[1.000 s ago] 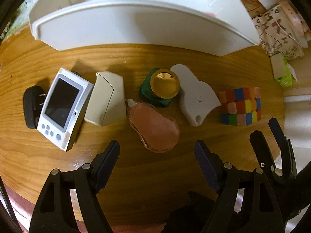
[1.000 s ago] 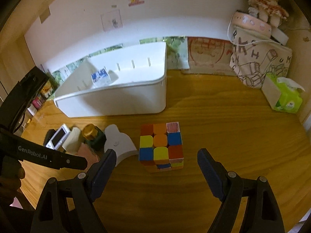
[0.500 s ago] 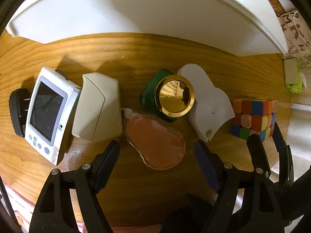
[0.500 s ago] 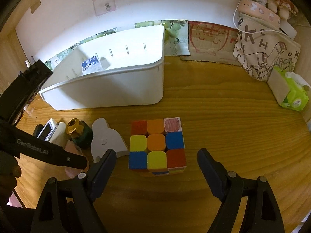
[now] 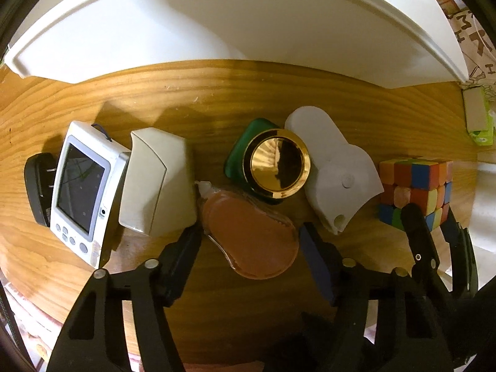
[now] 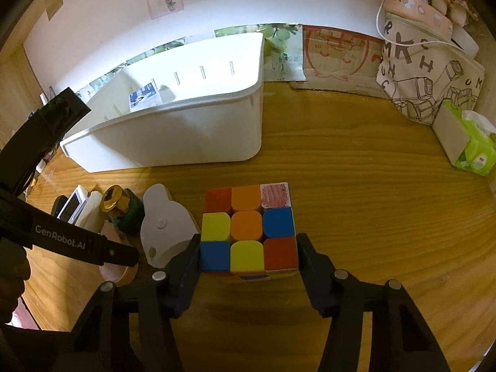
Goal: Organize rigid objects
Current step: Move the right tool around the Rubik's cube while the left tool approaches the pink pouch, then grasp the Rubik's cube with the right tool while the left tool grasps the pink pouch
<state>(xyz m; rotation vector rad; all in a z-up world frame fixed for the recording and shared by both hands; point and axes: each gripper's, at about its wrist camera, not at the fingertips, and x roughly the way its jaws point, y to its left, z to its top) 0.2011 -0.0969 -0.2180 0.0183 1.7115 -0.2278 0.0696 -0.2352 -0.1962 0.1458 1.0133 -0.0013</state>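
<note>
A flat salmon-pink case lies on the wooden table between the fingers of my left gripper. Its jaws are closing, with the pads close on either side of the case and no clear pressing. A colour cube stands between the fingers of my right gripper. Those jaws are closing too, and both pads lie against the cube's sides. In the left wrist view the cube shows at the right with the right gripper around it. A white bin stands behind.
In a row before the bin lie a black adapter, a white screen device, a beige box, a green bottle with gold cap and a white curved piece. A tissue pack and fabric bag sit far right.
Both grippers have sunk toward the table and their jaws have narrowed. The pink case now lies between the left fingers. The right fingers have come in against the cube.
</note>
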